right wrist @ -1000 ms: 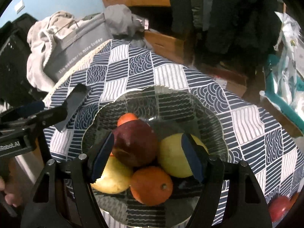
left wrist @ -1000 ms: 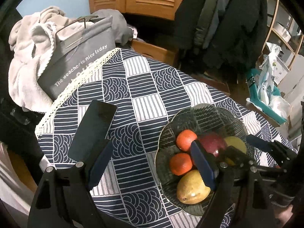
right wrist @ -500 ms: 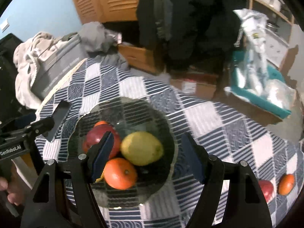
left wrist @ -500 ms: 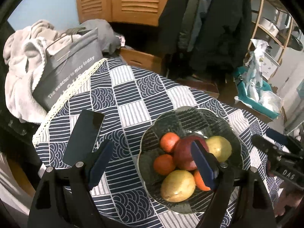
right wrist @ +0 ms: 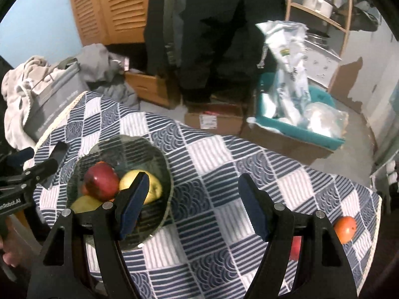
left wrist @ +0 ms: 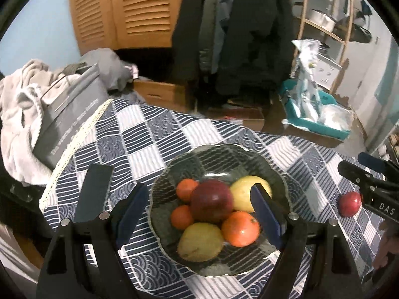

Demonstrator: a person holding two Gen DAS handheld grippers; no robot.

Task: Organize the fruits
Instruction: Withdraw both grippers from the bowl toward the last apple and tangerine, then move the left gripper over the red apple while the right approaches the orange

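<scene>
A dark glass bowl (left wrist: 219,154) on the checked tablecloth holds a red apple (left wrist: 211,202), a yellow fruit (left wrist: 245,194), a pear-like fruit (left wrist: 200,241) and several oranges. My left gripper (left wrist: 199,214) is open and empty, hovering above the bowl. My right gripper (right wrist: 192,204) is open and empty, right of the bowl (right wrist: 139,149); it shows at the right edge of the left wrist view (left wrist: 369,177). A loose red apple (left wrist: 349,203) lies on the cloth there. In the right wrist view an orange (right wrist: 345,229) and a red fruit (right wrist: 295,248), partly hidden by a finger, lie at the table's right.
A dark phone-like slab (left wrist: 93,193) lies left of the bowl. A grey bag (left wrist: 69,122) and towels (left wrist: 17,114) sit at the table's left edge. Cardboard boxes (right wrist: 214,119), a teal tray (right wrist: 299,124) with bags, coats and a shelf stand beyond the table.
My right gripper has pulled away from the bowl to the right, bringing the loose fruit at the table's right into view. My left gripper has drawn back and centred over the bowl.
</scene>
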